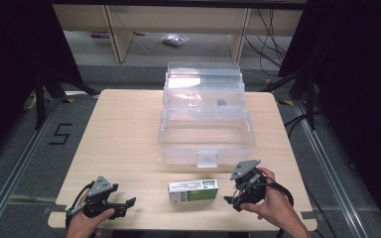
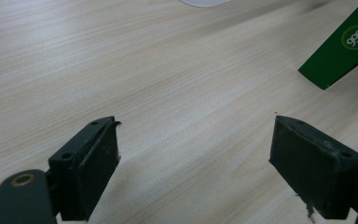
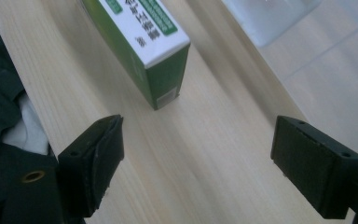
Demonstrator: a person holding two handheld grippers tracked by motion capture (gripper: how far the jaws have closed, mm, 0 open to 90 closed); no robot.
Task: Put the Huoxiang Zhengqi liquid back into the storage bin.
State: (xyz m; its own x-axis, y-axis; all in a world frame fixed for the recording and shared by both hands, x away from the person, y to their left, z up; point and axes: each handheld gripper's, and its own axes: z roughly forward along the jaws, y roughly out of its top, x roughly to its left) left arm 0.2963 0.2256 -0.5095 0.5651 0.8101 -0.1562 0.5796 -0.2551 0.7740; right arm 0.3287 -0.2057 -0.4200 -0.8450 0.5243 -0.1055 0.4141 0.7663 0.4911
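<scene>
The green box [image 1: 193, 192] lies flat at the table's [image 1: 124, 144] near edge, just in front of the open clear bin [image 1: 206, 141], with the left gripper [image 1: 129, 202] and right gripper [image 1: 229, 198] flanking it, jaws apart, apparently ready to grasp it.

The left tongs [image 1: 129, 202] and the right tongs [image 1: 229, 200] are black, each with a grey three-cornered plate on top. Thin black cables loop off them near the bottom of the frame. Their jaws are flat black blocks with small screw holes.
</scene>
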